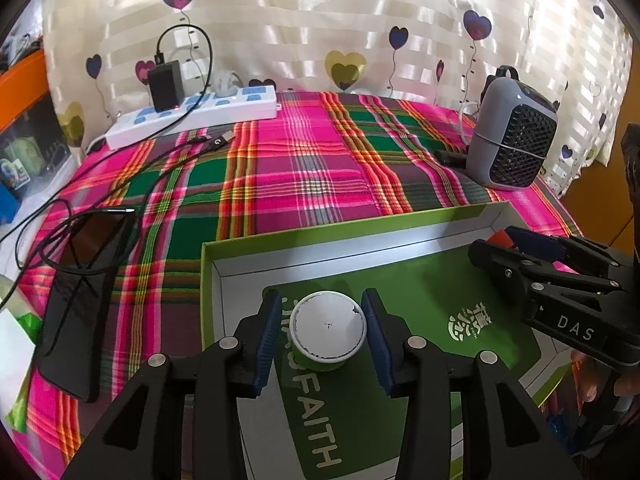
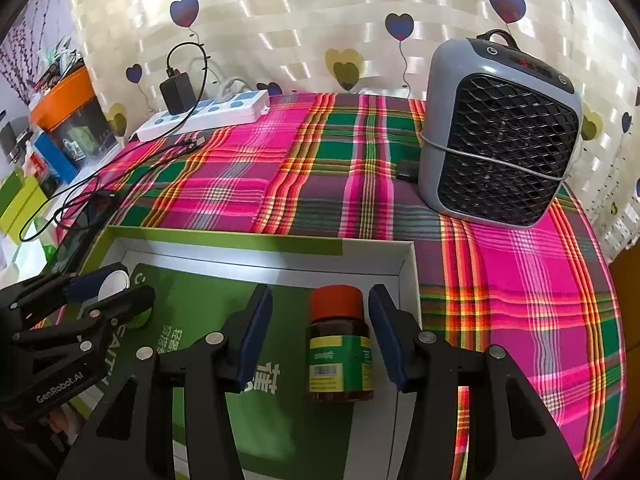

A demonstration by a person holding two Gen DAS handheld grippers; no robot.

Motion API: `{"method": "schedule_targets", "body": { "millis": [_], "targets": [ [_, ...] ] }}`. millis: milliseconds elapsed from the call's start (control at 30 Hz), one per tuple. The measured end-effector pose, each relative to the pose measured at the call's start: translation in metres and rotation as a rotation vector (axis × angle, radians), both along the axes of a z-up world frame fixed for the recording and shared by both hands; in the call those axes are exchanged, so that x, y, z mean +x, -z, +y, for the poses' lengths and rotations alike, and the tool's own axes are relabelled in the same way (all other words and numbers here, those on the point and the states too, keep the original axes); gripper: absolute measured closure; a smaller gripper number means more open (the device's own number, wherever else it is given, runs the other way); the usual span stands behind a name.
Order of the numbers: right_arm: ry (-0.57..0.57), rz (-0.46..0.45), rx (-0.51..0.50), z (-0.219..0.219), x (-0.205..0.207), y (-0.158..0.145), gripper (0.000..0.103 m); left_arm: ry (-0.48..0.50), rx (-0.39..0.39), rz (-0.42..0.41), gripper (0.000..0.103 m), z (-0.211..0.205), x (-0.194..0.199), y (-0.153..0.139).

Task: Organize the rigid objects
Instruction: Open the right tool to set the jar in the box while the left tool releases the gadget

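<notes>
A green-rimmed open box lies on the plaid cloth, with a green card on its floor. In the left wrist view my left gripper is open around a small green jar with a white lid standing in the box; the pads flank it with small gaps. In the right wrist view my right gripper is open around a brown bottle with a red cap standing near the box's right wall; gaps show on both sides. Each gripper shows in the other's view, the right and the left.
A grey fan heater stands at the back right. A white power strip with a black charger is at the back left, cables trailing to a black phone on the left. Curtain behind.
</notes>
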State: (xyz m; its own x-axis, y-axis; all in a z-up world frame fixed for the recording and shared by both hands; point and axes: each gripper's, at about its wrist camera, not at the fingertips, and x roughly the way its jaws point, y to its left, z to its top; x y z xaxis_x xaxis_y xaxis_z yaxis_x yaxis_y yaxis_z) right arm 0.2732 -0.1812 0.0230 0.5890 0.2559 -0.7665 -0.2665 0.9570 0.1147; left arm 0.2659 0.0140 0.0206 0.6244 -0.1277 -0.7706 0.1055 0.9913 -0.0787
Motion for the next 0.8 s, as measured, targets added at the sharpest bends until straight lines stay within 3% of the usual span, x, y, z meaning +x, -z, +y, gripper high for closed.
{"method": "schedule_targets", "body": {
  "millis": [800],
  "targets": [
    [0.016,-0.063,0.035,-0.003,-0.035,-0.027,0.051,-0.015,0.01,-0.06,0.061,0.001,-0.039,-0.028]
  ]
}}
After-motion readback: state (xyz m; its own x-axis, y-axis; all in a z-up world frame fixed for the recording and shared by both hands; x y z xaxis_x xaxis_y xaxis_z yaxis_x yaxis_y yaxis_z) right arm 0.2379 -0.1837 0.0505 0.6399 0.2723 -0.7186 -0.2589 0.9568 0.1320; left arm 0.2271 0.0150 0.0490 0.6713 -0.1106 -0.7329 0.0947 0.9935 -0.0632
